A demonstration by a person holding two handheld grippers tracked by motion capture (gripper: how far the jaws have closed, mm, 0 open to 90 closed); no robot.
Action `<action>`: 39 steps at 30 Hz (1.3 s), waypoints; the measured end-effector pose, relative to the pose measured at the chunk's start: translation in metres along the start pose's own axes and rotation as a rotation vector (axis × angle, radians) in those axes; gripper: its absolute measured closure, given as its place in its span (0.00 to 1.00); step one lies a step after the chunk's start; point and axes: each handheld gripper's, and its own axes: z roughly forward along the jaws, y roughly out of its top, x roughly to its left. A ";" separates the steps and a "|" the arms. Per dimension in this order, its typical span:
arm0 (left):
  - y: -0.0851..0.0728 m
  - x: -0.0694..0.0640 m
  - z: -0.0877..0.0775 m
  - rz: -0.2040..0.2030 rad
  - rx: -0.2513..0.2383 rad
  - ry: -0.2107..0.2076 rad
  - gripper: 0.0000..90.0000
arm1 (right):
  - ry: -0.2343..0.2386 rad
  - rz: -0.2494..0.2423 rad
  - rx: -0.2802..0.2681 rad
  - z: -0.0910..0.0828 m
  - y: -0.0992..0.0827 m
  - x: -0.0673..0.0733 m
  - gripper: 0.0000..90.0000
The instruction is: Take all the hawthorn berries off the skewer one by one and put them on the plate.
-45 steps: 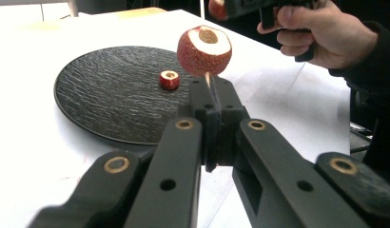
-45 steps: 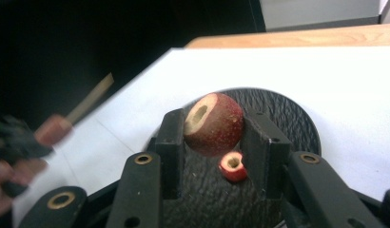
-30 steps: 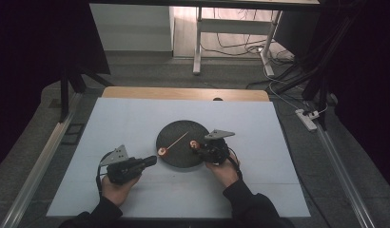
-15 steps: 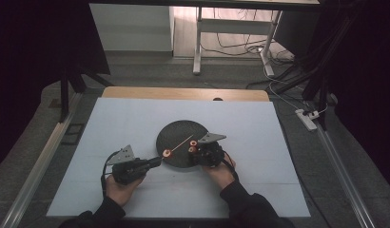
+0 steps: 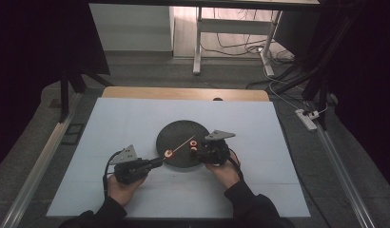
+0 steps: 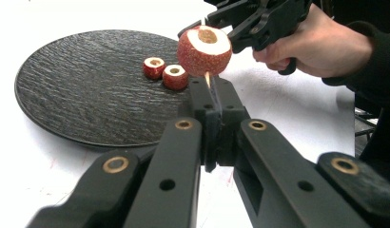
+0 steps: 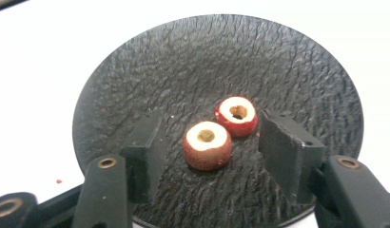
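Observation:
A round black plate (image 5: 181,128) lies mid-table. My left gripper (image 5: 160,161) is shut on a thin wooden skewer (image 5: 184,142), whose tip points up over the plate. One red cored fruit piece (image 6: 204,50) is threaded on the skewer just above my left gripper (image 6: 212,86). My right gripper (image 7: 212,118) is at the plate's right edge; its jaws have just been opening and stand apart either side of a second fruit piece (image 7: 207,145), not pressing it. A third fruit piece (image 7: 237,115) lies just behind that one on the plate.
The plate sits on a pale mat (image 5: 112,123) covering the wooden table (image 5: 183,93). Metal rails (image 5: 36,166) run along both sides. A power strip (image 5: 306,118) and cables lie on the floor to the right. A desk frame (image 5: 198,42) stands beyond the table.
The right gripper's jaws have spread apart around the fruit on the plate. The left gripper with the skewer has edged slightly right toward the plate.

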 end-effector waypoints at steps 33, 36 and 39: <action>0.003 -0.013 0.008 0.025 -0.096 -0.016 0.99 | 0.210 0.070 -0.107 -0.045 0.007 0.010 0.00; 0.005 -0.016 0.012 0.033 -0.107 -0.020 0.99 | 0.249 0.063 -0.096 -0.042 0.010 0.021 0.00; 0.005 -0.019 0.017 0.042 -0.107 -0.023 0.99 | 0.256 0.046 -0.101 -0.041 0.012 0.029 0.00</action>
